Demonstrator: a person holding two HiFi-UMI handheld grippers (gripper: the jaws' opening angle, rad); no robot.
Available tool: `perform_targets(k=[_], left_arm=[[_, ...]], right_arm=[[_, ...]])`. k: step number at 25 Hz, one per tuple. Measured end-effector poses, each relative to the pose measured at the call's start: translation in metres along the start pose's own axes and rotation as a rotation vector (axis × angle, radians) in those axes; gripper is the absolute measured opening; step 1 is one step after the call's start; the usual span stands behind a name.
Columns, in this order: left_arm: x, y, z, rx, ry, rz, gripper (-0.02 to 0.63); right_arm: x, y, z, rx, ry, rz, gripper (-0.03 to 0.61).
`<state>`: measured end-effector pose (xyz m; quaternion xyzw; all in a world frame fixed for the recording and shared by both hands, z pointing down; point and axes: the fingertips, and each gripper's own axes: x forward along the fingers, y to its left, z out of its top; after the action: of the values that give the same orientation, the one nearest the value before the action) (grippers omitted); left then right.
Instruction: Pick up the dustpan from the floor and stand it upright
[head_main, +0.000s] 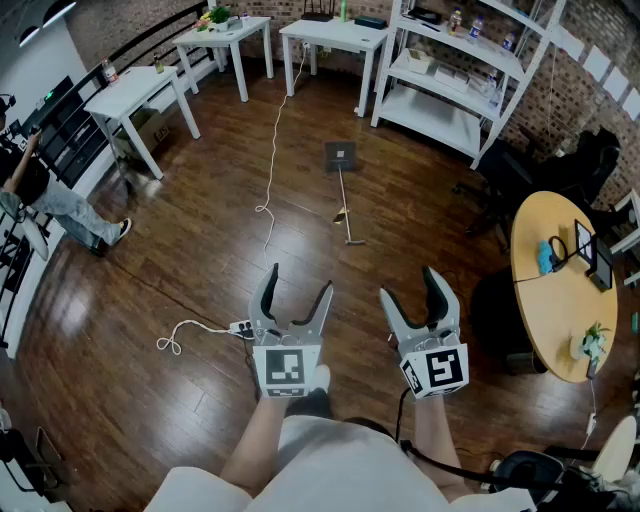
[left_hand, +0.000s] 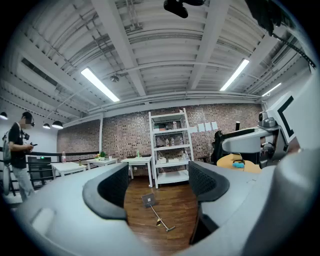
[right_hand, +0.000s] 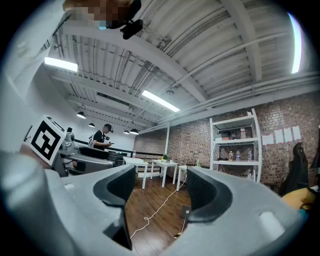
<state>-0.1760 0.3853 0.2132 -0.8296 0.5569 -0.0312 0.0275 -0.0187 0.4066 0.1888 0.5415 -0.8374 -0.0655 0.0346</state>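
The dustpan (head_main: 340, 155) lies flat on the dark wood floor, its grey pan far from me and its long handle (head_main: 345, 205) running toward me. In the left gripper view the dustpan (left_hand: 149, 200) shows between the jaws, well ahead. My left gripper (head_main: 298, 290) is held level above the floor, open and empty. My right gripper (head_main: 415, 293) hangs beside it, also open with nothing between its fingers. In the right gripper view only the dustpan's pan (right_hand: 186, 211) peeks past the right jaw.
A white cable (head_main: 272, 160) runs along the floor left of the dustpan, and a power strip (head_main: 240, 327) lies near my left gripper. White tables (head_main: 330, 35) and a shelf unit (head_main: 470, 70) stand at the back. A round wooden table (head_main: 550, 290) is at right. A person (head_main: 45, 200) stands at far left.
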Motion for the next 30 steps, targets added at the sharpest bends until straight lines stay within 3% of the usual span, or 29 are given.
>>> perform_targets(k=[4,10,13,23,27,30], left_arm=[[0.062,0.026,0.003,-0.002,-0.01,-0.023,0.399],[0.156,0.029,-0.026,-0.035,0.065,-0.081,0.397],[0.213,0.027,-0.044,-0.076,0.062,-0.086,0.444],[0.42,0.046,-0.082,-0.083,0.11,0.039,0.451],[0.478,0.054,-0.114,-0.091,0.157,0.048,0.433],[0.51,0.056,-0.161,-0.13,0.216,0.037,0.434]], right_arm=[[0.057,-0.014,-0.01,0.008,0.019,0.015,0.305],[0.123,-0.065,-0.047,0.041,0.098,0.028,0.3],[0.159,-0.106,-0.078,0.056,0.127,0.041,0.273],[0.336,-0.264,-0.162,0.079,0.204,0.146,0.273],[0.386,-0.286,-0.224,0.091,0.299,0.196,0.268],[0.407,-0.288,-0.291,0.117,0.414,0.246,0.268]])
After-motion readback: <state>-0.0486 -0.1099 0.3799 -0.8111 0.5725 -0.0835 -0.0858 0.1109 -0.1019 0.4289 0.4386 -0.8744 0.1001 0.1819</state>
